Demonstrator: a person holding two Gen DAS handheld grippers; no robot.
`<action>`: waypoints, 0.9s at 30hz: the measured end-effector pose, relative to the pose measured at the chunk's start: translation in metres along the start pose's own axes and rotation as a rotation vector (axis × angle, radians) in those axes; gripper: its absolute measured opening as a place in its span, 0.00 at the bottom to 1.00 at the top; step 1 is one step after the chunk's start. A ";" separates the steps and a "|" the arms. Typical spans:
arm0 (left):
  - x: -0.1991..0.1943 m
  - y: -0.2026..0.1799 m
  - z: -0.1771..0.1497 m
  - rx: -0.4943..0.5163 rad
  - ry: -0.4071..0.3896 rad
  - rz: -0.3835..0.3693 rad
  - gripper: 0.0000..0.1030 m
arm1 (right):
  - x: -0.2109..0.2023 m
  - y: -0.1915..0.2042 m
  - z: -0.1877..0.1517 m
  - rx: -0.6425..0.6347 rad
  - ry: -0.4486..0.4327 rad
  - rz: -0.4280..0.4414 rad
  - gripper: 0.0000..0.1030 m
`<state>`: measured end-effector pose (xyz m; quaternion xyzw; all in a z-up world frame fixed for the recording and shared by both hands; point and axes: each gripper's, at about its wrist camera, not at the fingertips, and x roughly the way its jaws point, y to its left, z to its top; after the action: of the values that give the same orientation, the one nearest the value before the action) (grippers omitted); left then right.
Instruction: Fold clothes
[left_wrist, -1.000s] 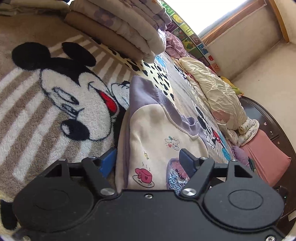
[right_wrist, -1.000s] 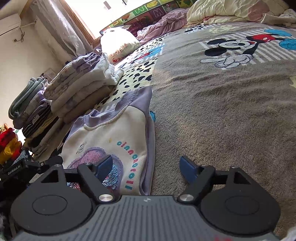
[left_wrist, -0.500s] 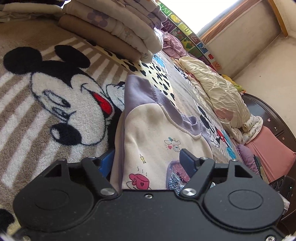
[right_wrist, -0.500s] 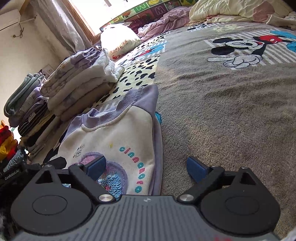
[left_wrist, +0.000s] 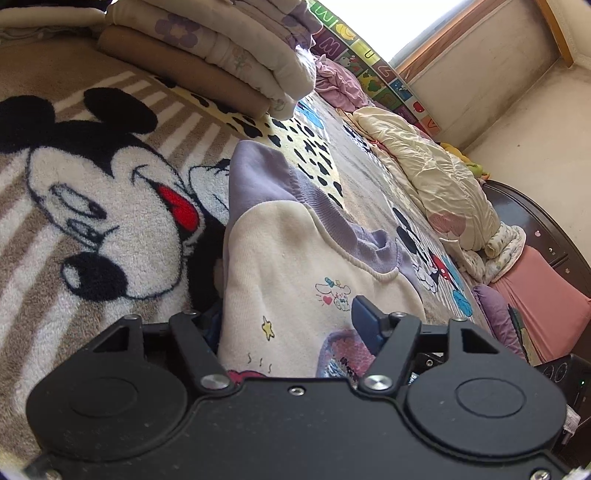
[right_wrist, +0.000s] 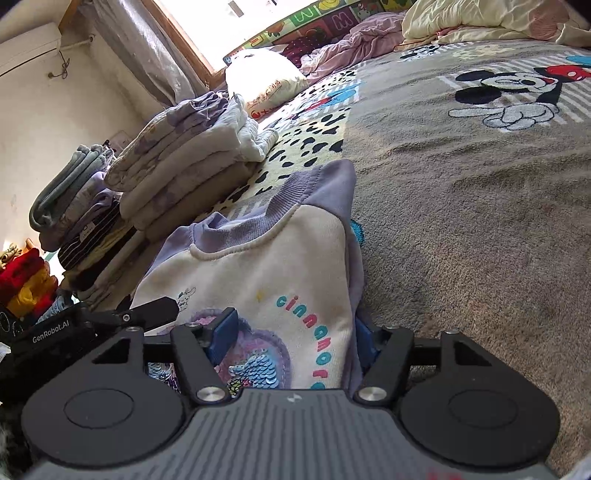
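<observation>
1. Left wrist view: our left gripper (left_wrist: 291, 325) sits low over the blanket (left_wrist: 110, 206) with its jaws spread wide, and the near edge of the folded sweatshirt (left_wrist: 295, 258) lies between them. The left blue pad is mostly hidden behind the cloth's edge, and the right pad (left_wrist: 365, 317) stands over the cream front. We cannot tell whether either pad presses the fabric.
2. Ahead of this gripper the sweatshirt lies flat, its lilac collar and shoulder at the far end. Further ahead and to the left, a stack of folded clothes (left_wrist: 221, 48) rests on the blanket, apart from the sweatshirt. Far ahead to the right lies a crumpled cream quilt (left_wrist: 436, 177).
3. Right wrist view: our right gripper (right_wrist: 295, 336) is likewise opened wide, straddling the sweatshirt's (right_wrist: 280, 266) near right portion. The left pad (right_wrist: 223, 330) lies over the sequin patch, and the right pad sits just beside the lilac side edge, half hidden by it. Whether it touches, we cannot tell.
4. To this gripper's left we see part of the left gripper's black finger. Ahead and left stands the folded pile (right_wrist: 188, 155), with a pillow (right_wrist: 266, 81) beyond it.
</observation>
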<state>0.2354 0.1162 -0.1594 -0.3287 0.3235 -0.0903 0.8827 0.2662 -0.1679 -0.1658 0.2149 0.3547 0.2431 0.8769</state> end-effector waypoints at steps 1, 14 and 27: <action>0.000 0.003 0.000 -0.016 0.010 -0.005 0.35 | -0.001 -0.004 0.000 0.035 -0.005 0.010 0.51; -0.049 0.025 0.013 -0.065 0.048 0.008 0.69 | -0.027 -0.005 -0.006 0.112 -0.026 0.010 0.84; 0.008 0.016 0.008 -0.033 0.124 -0.145 0.26 | 0.007 -0.012 -0.010 0.154 0.016 0.151 0.34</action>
<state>0.2455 0.1298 -0.1694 -0.3596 0.3544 -0.1688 0.8465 0.2673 -0.1715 -0.1827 0.3056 0.3621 0.2824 0.8341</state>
